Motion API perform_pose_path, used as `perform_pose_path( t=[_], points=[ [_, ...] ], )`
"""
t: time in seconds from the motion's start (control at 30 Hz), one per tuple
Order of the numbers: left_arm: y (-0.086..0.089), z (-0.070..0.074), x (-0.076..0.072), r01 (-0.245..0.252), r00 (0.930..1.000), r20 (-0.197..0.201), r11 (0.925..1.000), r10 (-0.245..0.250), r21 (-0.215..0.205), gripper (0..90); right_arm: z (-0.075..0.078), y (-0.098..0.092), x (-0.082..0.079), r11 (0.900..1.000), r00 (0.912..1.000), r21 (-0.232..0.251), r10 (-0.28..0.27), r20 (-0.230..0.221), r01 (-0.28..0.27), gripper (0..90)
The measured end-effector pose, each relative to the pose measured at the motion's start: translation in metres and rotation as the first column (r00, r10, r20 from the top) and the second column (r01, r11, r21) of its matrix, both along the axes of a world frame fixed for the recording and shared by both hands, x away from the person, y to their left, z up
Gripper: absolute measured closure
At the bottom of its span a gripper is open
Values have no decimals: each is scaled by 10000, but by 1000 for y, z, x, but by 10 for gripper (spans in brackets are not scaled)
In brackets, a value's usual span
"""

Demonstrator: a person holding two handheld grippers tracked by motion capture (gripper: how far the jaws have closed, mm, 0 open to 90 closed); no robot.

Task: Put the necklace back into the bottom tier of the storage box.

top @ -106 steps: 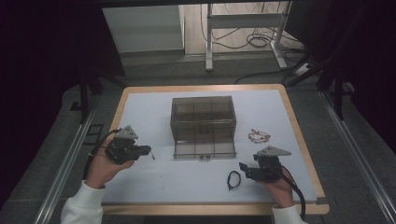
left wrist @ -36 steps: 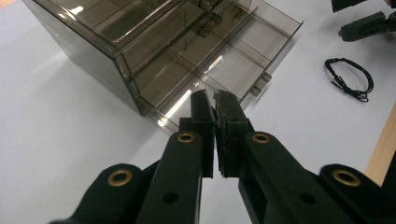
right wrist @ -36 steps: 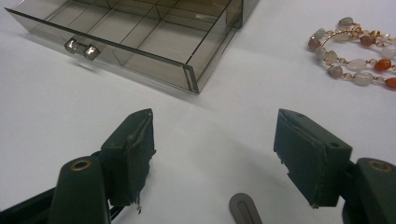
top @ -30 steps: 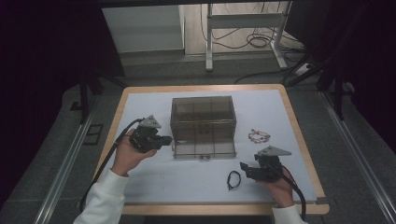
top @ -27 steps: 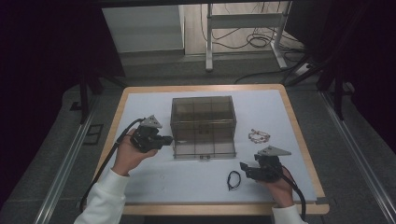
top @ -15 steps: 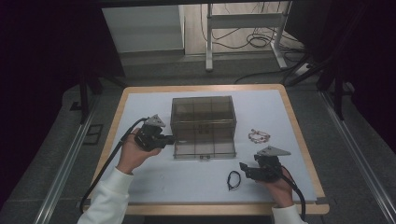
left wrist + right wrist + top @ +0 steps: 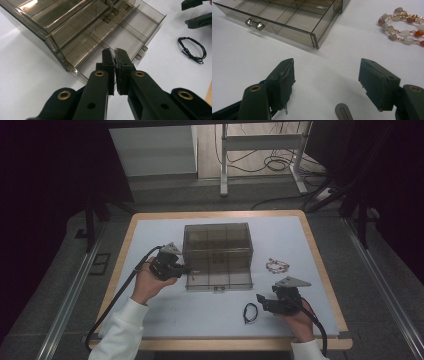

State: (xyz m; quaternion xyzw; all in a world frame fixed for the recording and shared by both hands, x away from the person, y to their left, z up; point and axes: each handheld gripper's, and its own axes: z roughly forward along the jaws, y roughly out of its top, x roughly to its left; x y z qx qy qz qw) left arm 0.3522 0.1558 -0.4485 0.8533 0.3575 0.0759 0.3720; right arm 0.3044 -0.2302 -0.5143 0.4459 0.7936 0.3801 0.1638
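A smoky clear plastic drawer box (image 7: 217, 245) stands mid-table with its bottom drawer (image 7: 218, 280) pulled out toward me. My left gripper (image 7: 187, 268) is shut with nothing in it, its tips right at the drawer's left front corner (image 7: 75, 71); whether they touch it I cannot tell. My right gripper (image 7: 259, 298) rests open on the table at the right front, empty. A black cord loop (image 7: 250, 312) lies just left of it, also seen in the left gripper view (image 7: 192, 49). A beaded bracelet (image 7: 277, 265) lies right of the box, at the top right of the right gripper view (image 7: 402, 27).
The drawer (image 7: 287, 22) is split into several empty compartments and has two small knobs (image 7: 254, 24) on its front. The white table mat ends at a wooden rim (image 7: 320, 255). Cables trail from both grippers toward the table's near edge.
My left hand has carried its shut gripper from the table's left front up and right to the drawer's left corner. The right gripper has stayed put.
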Motion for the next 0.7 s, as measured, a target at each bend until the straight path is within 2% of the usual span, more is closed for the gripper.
perform_pose_path(
  t=[0.43,0.7],
  points=[
    [-8,-13,7,19,9999,-141,10000,-18,36,874,-1,1,0,10000,10000,-32,-7,-28,7,288],
    [-13,-26,12,-3,9994,-332,9999,8,130,873,-2,1,0,10000,10000,-73,-14,-31,14,288]
  ],
)
